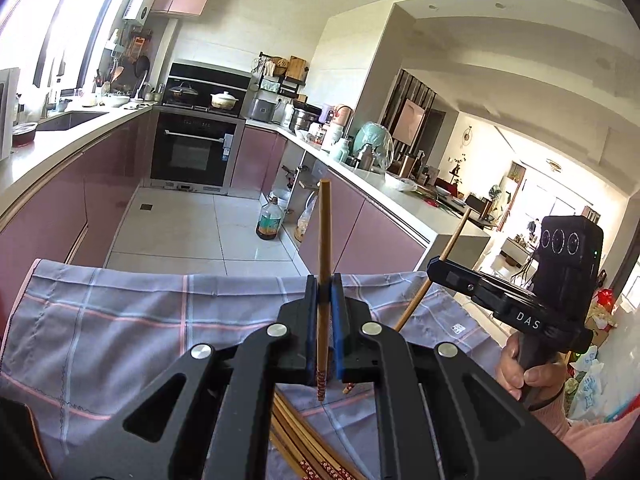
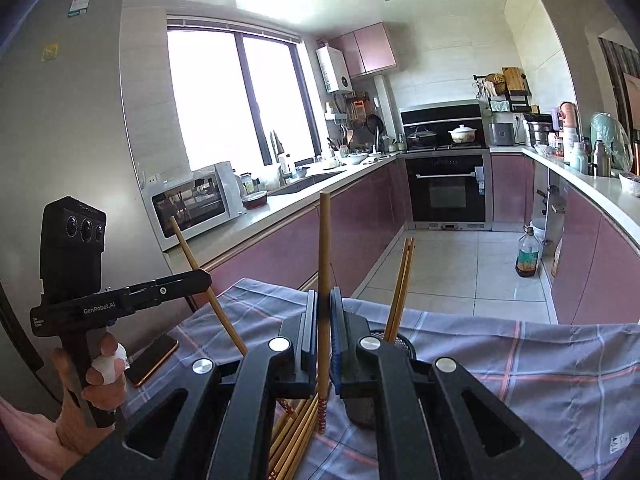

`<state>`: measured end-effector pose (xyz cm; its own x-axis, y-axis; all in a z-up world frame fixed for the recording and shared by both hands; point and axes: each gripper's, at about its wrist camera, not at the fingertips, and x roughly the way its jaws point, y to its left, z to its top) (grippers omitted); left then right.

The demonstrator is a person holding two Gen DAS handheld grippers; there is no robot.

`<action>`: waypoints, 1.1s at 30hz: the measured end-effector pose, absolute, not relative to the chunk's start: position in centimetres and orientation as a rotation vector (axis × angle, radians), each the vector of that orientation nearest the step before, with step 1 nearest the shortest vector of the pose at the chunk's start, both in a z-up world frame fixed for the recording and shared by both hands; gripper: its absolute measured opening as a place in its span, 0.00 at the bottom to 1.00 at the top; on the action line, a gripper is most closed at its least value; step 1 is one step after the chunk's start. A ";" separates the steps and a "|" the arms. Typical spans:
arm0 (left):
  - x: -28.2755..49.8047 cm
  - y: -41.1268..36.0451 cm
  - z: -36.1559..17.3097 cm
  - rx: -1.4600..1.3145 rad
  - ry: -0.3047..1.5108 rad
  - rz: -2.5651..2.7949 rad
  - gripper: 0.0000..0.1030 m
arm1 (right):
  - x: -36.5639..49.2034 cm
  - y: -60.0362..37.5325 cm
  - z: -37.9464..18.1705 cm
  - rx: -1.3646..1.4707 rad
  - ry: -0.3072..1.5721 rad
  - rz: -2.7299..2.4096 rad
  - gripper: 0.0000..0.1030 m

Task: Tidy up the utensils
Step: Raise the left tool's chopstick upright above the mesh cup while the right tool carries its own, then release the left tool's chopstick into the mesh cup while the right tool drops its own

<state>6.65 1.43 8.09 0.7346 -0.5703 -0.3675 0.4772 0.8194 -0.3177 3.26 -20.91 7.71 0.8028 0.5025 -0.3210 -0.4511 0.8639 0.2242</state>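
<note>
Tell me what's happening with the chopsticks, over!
Left gripper shut on one chopstick. Right gripper shut on another chopstick. Spare chopsticks on the cloth. Nothing blocking.

Daylight floods in through the kitchen window (image 2: 236,100), which is blown out to pure white. The living room (image 1: 532,200) is overexposed too. Both fisheye views bend straight lines strongly and darken at the corners; focus is sharp, shadows soft.

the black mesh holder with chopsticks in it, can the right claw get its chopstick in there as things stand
Probably yes. The right claw is shut on one chopstick, and the holder stands just beyond it on the cloth with nothing between. The left claw is off to the side.
</note>
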 end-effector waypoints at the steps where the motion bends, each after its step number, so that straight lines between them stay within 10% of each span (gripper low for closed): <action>1: 6.8 1.2 8.5 -0.207 0.463 -0.585 0.07 | 3.4 -21.1 8.1 0.139 0.373 0.509 0.05; 33: 15.8 -6.9 6.5 -0.035 0.671 -0.556 0.07 | 10.9 -21.5 4.1 0.135 0.549 0.440 0.05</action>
<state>15.75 -6.87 6.51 0.6438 -0.4988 -0.5803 0.4771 0.8545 -0.2053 10.85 -21.54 4.11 0.7627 0.4390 -0.4749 -0.3681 0.8985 0.2392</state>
